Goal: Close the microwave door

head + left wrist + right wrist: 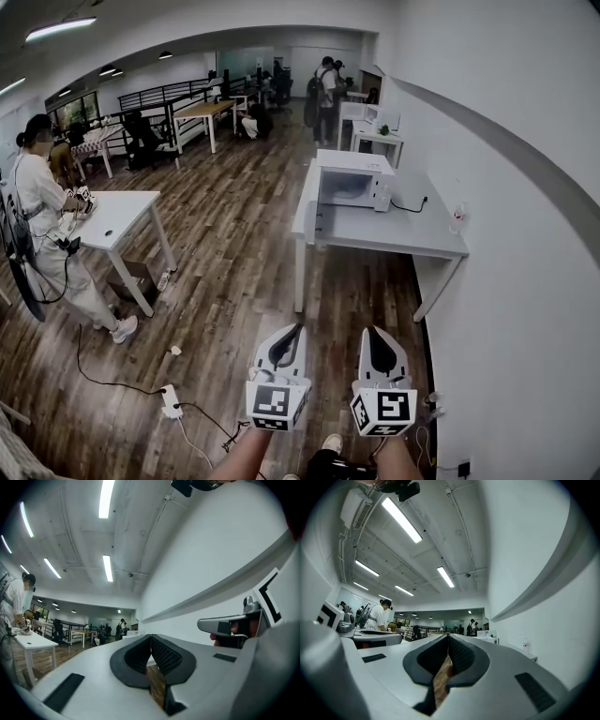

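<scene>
The white microwave (pixel 349 183) stands on a grey table (pixel 412 234) against the right wall, well ahead of me. Its front faces me, and the door seems to hang open at its left side (pixel 316 195). Low in the head view, my left gripper (pixel 298 328) and right gripper (pixel 368 330) are held side by side over the wooden floor and point toward that table. Both are shut with nothing in them. In the left gripper view the dark pads (pixel 161 654) meet at the tips, and in the right gripper view the pads (pixel 459 656) meet too.
A clear bottle (pixel 457 217) stands on the grey table near the wall. A person (pixel 42 206) works at a white table (pixel 122 211) on the left. A power strip (pixel 172 401) and cables lie on the floor at the lower left. More desks and people fill the far end.
</scene>
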Tool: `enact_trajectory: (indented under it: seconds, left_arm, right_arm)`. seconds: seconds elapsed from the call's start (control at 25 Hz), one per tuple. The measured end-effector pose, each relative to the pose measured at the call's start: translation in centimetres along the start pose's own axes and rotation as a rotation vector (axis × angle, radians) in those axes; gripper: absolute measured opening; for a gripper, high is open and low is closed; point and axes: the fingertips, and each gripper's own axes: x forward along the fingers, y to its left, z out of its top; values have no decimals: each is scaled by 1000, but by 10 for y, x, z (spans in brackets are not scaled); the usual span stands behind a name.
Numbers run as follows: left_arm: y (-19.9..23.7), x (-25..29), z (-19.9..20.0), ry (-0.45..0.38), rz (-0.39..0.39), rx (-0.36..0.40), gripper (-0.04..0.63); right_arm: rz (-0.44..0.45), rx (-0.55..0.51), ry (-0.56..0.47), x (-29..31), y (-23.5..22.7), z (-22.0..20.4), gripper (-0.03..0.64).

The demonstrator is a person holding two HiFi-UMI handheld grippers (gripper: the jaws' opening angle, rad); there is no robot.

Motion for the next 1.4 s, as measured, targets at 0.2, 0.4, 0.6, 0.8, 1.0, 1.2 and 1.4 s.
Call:
enact_trajectory:
  seconds: [0.2, 0.4, 0.6, 0.8, 1.0, 1.2, 1.4]
  left_arm:
    - [7, 38, -9, -3, 1, -4, 28]
    - [8, 97, -16, 4, 10, -1, 28]
    - [6, 161, -16, -10, 20, 14, 28]
    - [3, 218, -21, -19, 43, 32, 28]
    - [1, 258, -23, -19, 56, 50, 28]
    - [12, 286, -33, -10, 72, 54, 28]
    - [36, 317, -47, -19, 71, 47, 28]
  right_arm:
    - [5, -1, 4, 33, -17, -15, 28]
    - [10, 26, 16, 78, -59, -28, 28]
    - [11, 43, 9, 124, -108, -34, 28]
    - [22, 57, 6, 163, -157, -44, 28]
    - [32, 75, -1, 196, -187, -51, 28]
    - [53, 79, 11, 225, -192, -65, 28]
    - [60, 54, 11, 264, -194, -76, 28]
